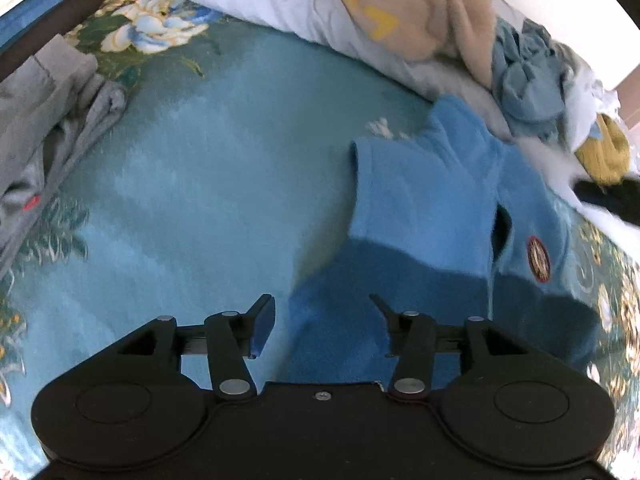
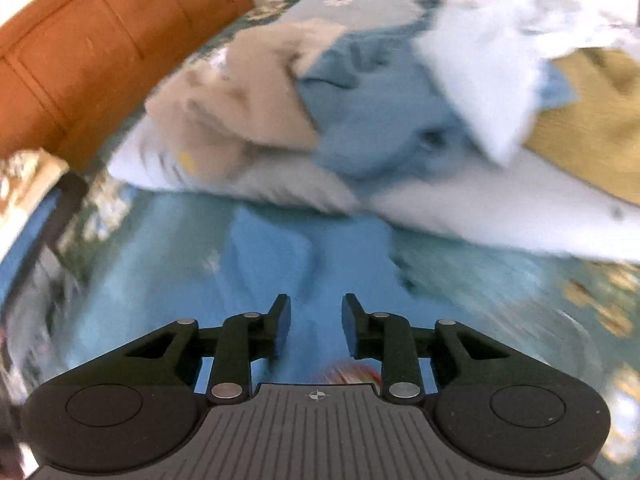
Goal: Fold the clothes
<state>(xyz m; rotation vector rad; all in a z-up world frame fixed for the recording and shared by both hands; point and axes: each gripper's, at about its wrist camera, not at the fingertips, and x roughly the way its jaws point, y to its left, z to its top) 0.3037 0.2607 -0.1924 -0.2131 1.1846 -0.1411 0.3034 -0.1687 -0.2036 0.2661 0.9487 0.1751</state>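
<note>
A bright blue shirt [image 1: 424, 216] with a round red badge [image 1: 538, 258] lies partly folded on the blue floral bedspread [image 1: 208, 168]. My left gripper [image 1: 320, 312] is open and empty, just above the shirt's near left edge. In the blurred right wrist view the same blue shirt [image 2: 288, 252] lies under my right gripper [image 2: 316, 320], which is open and empty; the badge [image 2: 352, 372] shows just below the fingers.
A white pillow [image 1: 260, 4] holds a pile of clothes: tan [image 1: 404, 12], dusty blue [image 1: 528, 80], mustard [image 1: 604, 152], pale blue [image 2: 480, 64]. Grey garments [image 1: 44, 112] lie at the left. An orange headboard [image 2: 92, 44] stands at the back left.
</note>
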